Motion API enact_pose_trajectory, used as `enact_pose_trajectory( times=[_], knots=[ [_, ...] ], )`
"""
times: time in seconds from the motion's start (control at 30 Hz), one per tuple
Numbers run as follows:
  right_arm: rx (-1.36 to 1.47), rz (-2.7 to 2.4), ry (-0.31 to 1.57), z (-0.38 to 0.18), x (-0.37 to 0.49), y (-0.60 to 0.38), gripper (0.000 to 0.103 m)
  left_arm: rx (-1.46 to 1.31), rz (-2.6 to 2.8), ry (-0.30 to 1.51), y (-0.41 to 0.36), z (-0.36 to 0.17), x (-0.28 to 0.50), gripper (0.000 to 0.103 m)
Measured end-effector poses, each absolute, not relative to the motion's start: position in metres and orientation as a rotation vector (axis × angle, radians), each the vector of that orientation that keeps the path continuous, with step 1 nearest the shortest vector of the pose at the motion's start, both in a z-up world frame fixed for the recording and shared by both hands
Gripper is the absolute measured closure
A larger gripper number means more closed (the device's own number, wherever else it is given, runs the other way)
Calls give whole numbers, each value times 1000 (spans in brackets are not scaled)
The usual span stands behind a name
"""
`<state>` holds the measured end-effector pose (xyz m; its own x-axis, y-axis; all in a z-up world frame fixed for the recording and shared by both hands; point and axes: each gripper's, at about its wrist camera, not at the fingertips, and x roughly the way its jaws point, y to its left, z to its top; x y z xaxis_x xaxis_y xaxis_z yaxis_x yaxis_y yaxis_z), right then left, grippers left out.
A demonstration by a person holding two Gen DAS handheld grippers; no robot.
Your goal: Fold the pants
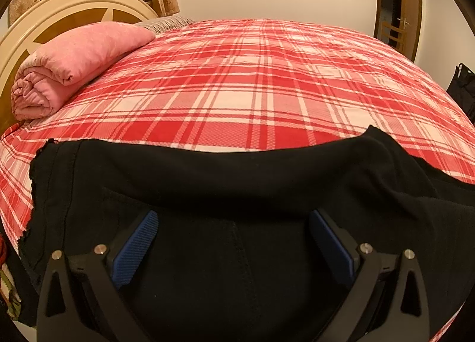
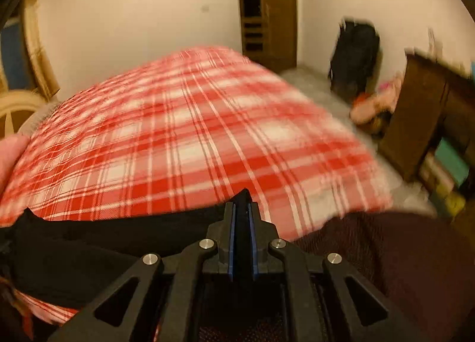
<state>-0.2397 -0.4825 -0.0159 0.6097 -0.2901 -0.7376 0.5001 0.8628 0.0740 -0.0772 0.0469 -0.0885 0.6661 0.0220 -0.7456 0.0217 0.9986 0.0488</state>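
Black pants (image 1: 207, 181) lie across the near edge of a bed with a red and white plaid sheet (image 1: 252, 83). My left gripper (image 1: 233, 223) is open, its blue pads (image 1: 139, 241) spread wide just above the pants fabric, holding nothing. In the right wrist view my right gripper (image 2: 242, 211) is shut on a pinch of the black pants (image 2: 89, 241), which trail off to the left over the plaid sheet (image 2: 193, 140). That view is blurred by motion.
A rolled pink quilt (image 1: 74, 59) lies at the cream headboard (image 1: 59, 12) on the left. A dark brown blanket (image 2: 386, 253) lies near right. A black bag (image 2: 354, 56), a wooden cabinet (image 2: 424, 110) and a door (image 1: 397, 0) stand past the bed.
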Motion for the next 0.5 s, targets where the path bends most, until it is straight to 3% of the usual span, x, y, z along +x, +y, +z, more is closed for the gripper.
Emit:
enact_pose_trajectory(
  times=[0.3,0.5],
  knots=[
    [176,-400,826,-11,-231,-477,93,61,7,847,44,-89,-76,0],
    [-30,-254,1051,-42,-182,-454,93,67,10,850,43,-88,-75,0]
  ],
)
